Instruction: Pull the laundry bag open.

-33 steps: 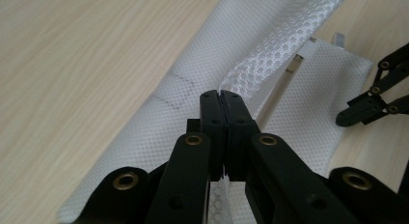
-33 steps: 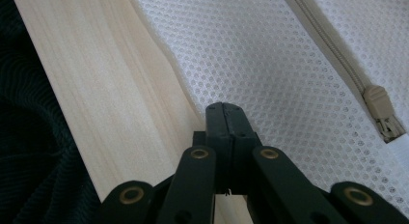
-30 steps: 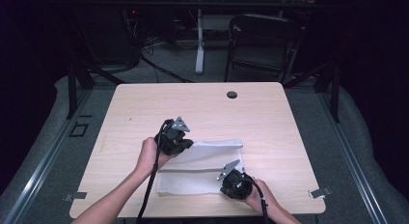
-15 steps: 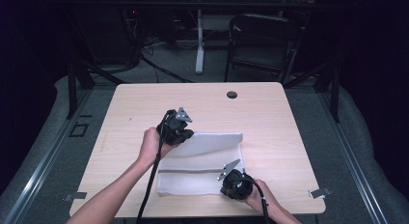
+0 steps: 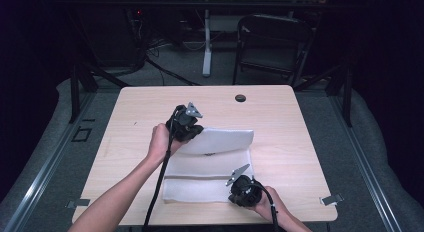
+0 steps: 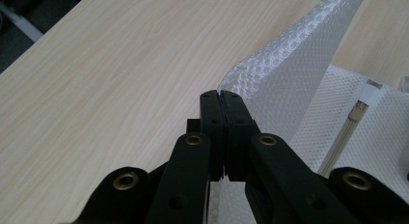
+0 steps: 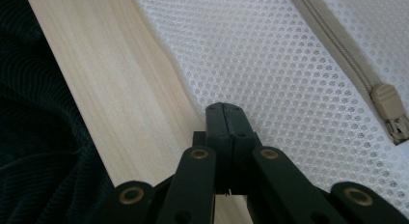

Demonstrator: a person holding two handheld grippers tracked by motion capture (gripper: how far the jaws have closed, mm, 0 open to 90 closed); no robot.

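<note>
High view: the pale wooden tabletop (image 5: 280,122) is evenly lit from above, its surroundings falling into near-black toward every edge. Gripper views: the white perforated mesh bag (image 7: 270,64) renders sharply at centre; black jaws at the bottom edge blur; shadows soft, without glare.

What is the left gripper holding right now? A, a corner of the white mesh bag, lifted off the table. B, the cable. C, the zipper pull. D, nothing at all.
A: the left gripper is shut on a corner of the mesh bag, which rises off the table in a fold.
</note>
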